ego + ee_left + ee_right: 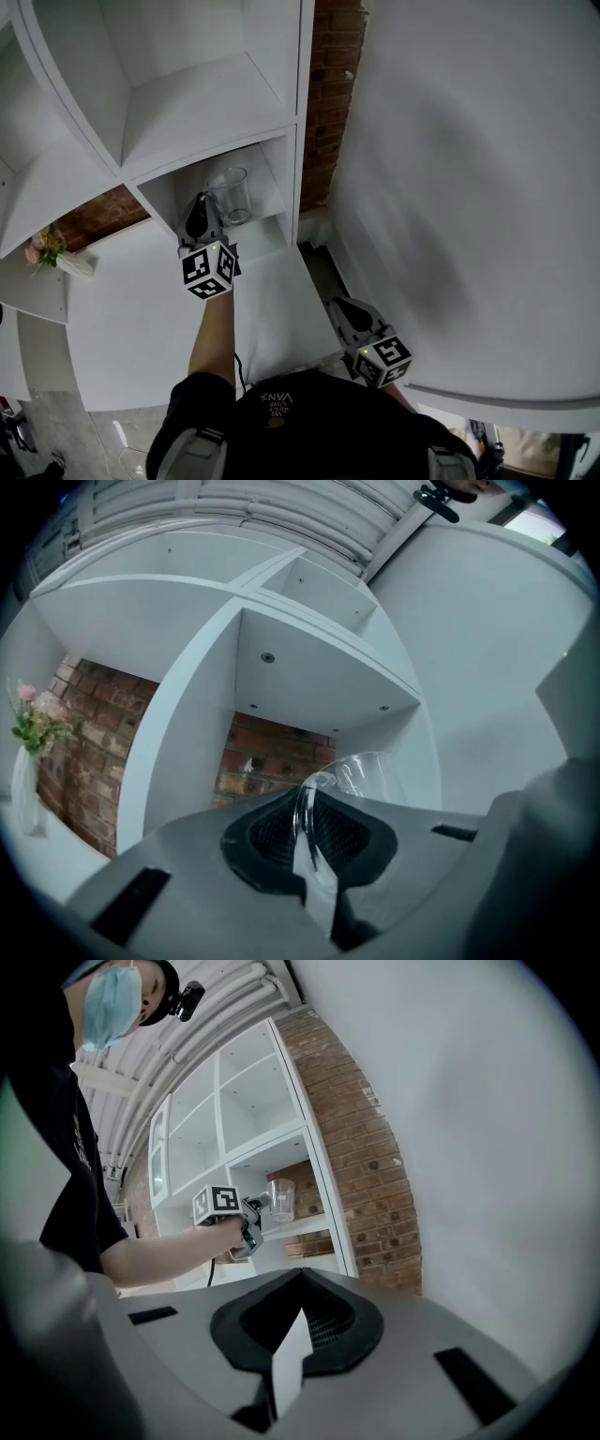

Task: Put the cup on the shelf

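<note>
A clear glass cup (232,195) is inside a lower compartment of the white shelf (272,199), with brick showing behind it. My left gripper (206,201) reaches into that compartment and is shut on the cup's rim. In the left gripper view the cup (364,769) is tilted, with its rim pinched between the jaws of the left gripper (306,829). From the right gripper view, the cup (281,1199) hangs just above the shelf board; whether it touches I cannot tell. My right gripper (337,304) stays low by the white wall, and its shut jaws (298,1324) hold nothing.
A white vase of pink flowers (49,249) stands on a ledge to the left, and the vase (28,752) also shows in the left gripper view. A brick column (330,84) and a large white wall (469,187) bound the shelf on the right. Upper shelf compartments (197,103) hold nothing.
</note>
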`<state>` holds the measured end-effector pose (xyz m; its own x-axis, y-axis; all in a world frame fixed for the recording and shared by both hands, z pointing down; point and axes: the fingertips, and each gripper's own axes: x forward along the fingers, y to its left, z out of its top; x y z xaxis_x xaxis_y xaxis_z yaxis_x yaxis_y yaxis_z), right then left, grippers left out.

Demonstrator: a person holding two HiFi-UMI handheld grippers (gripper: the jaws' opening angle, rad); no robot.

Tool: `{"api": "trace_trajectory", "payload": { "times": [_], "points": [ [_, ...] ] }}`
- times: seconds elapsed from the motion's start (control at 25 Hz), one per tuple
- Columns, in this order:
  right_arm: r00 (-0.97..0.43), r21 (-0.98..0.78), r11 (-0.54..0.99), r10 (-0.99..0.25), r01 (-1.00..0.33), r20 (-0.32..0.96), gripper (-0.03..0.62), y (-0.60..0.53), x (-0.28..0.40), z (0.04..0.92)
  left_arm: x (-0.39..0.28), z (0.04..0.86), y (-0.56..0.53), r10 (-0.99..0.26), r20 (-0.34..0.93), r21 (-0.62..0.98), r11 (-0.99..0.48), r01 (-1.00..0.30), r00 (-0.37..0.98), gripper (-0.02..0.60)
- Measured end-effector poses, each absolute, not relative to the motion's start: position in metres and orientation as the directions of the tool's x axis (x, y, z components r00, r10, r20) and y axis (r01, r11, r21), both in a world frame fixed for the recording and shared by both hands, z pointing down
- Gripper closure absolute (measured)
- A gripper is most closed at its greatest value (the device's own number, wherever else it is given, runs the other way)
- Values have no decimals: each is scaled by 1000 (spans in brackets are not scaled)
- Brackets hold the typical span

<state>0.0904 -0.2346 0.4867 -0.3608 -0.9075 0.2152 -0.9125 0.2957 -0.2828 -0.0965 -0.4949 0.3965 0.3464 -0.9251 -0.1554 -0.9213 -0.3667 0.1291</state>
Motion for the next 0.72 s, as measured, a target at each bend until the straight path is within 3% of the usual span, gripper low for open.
{"api": "trace_trajectory", "payload": {
  "times": [0.52, 0.72],
  "points": [
    [-373, -289, 310, -906, -906, 199, 599, -241, 86, 483, -94, 411, -499, -957, -118, -32, -262, -965, 264, 565],
    [-389, -292, 325, -900, -900, 196, 600, -238, 81, 484, -92, 426, -496, -965, -28, -80, -258, -963, 261, 565]
  ]
}}
